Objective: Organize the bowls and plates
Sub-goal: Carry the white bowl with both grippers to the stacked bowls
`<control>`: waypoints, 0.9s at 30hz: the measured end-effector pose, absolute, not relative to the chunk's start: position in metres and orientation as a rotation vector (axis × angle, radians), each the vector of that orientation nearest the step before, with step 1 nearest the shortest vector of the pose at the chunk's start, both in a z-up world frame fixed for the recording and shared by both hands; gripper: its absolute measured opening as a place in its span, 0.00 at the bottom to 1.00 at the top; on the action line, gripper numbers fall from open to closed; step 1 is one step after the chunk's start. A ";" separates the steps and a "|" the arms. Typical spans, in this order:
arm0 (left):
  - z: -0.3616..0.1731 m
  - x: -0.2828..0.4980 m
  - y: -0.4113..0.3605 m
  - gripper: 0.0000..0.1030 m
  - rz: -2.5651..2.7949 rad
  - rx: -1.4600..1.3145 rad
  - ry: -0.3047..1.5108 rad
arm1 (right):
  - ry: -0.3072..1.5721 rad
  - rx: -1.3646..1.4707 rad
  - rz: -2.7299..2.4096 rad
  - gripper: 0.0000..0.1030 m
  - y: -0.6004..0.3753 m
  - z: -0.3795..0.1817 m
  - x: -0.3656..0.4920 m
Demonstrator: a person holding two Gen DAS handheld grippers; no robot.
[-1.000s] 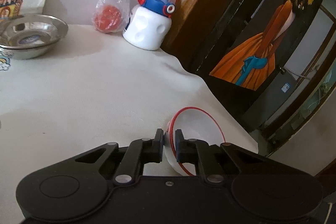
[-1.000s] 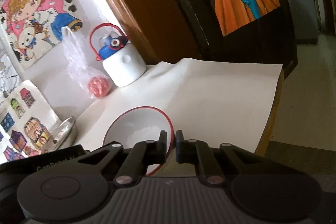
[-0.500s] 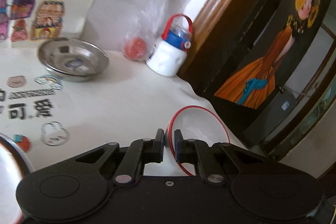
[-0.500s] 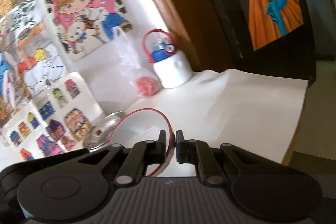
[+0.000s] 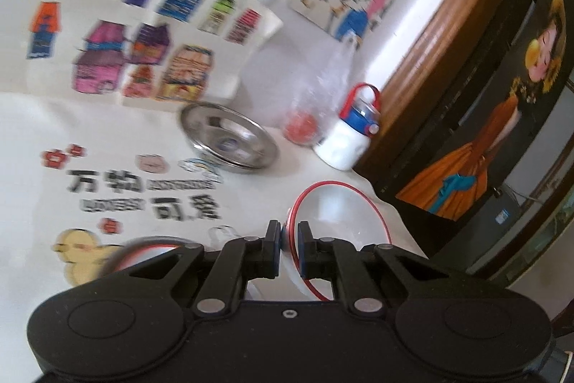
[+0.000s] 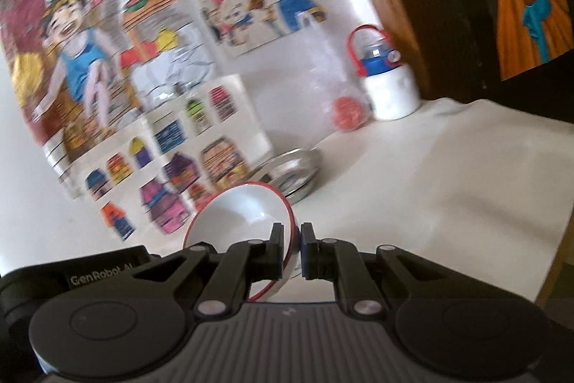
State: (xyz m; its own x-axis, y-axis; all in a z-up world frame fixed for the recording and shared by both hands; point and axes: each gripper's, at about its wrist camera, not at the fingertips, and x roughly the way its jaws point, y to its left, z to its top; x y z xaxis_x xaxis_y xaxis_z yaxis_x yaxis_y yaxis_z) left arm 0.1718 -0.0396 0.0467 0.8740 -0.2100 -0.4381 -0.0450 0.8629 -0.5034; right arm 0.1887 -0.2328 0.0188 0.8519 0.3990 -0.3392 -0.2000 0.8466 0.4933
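left wrist view: left tool (image 5: pixel 288 233) clamped on the rim of a red-rimmed white bowl (image 5: pixel 337 221), held tilted above the desk (image 5: pixel 107 117); right tool (image 6: pixel 291 237) pinching the same bowl's rim. could slip on a thin rim grip. steel bowl (image 5: pixel 229 146) near, bottle (image 5: pixel 346 146) beyond; desk edge close at right, open room leftward.

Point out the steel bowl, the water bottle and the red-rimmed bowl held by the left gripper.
steel bowl (image 5: pixel 229 144), left wrist view, inner base.
water bottle (image 6: pixel 393 94), right wrist view, white body.
red-rimmed bowl (image 5: pixel 337 214), left wrist view, white inside.
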 end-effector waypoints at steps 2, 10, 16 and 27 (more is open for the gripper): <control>0.048 0.162 -0.026 0.09 -0.076 -0.531 0.501 | 0.454 0.451 0.345 0.10 -0.219 0.021 0.182; 0.039 0.134 0.015 0.09 -0.038 -0.556 0.523 | 0.510 0.408 0.375 0.10 -0.184 0.021 0.169; 0.026 0.132 0.027 0.09 -0.030 -0.571 0.558 | 0.558 0.404 0.370 0.10 -0.177 0.009 0.170; 0.010 0.142 0.031 0.09 -0.023 -0.572 0.621 | 0.639 0.417 0.365 0.10 -0.174 -0.004 0.183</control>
